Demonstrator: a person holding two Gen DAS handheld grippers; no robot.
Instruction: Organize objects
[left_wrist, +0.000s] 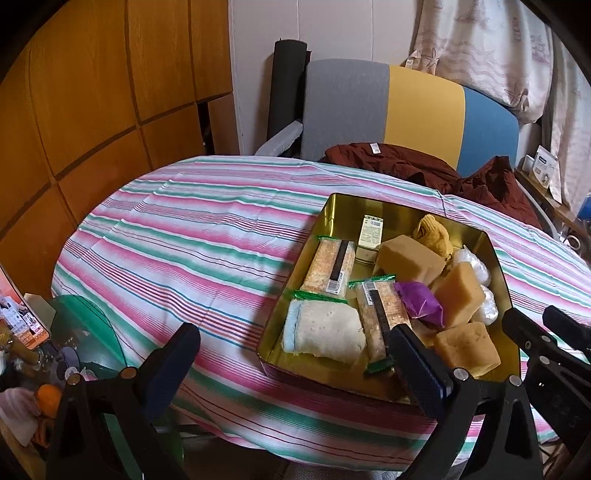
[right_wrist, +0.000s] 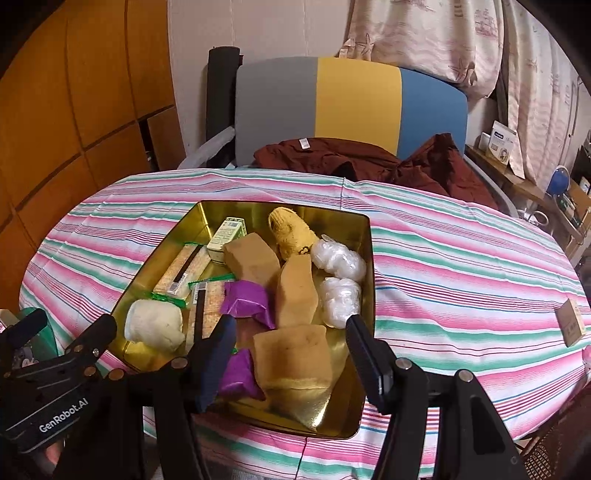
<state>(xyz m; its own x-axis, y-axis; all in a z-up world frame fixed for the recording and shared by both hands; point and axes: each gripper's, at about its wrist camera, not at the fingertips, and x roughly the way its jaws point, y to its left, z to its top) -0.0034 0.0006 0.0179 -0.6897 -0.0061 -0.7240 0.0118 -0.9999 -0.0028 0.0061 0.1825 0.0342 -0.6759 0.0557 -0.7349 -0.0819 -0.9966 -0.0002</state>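
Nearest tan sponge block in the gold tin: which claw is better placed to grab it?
Right. The right claw is open and already frames the nearest tan sponge block in the gold tin. The left claw, also open, sits over the tin's left edge.

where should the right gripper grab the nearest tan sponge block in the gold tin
Take the nearest tan sponge block across its two side faces, coming down from above with the right gripper, whose open fingers already sit either side of it. The block lies flat in the gold metal tin, its top face exposed. The purple foil packet crowds its left side, so keep that finger close against the sponge.
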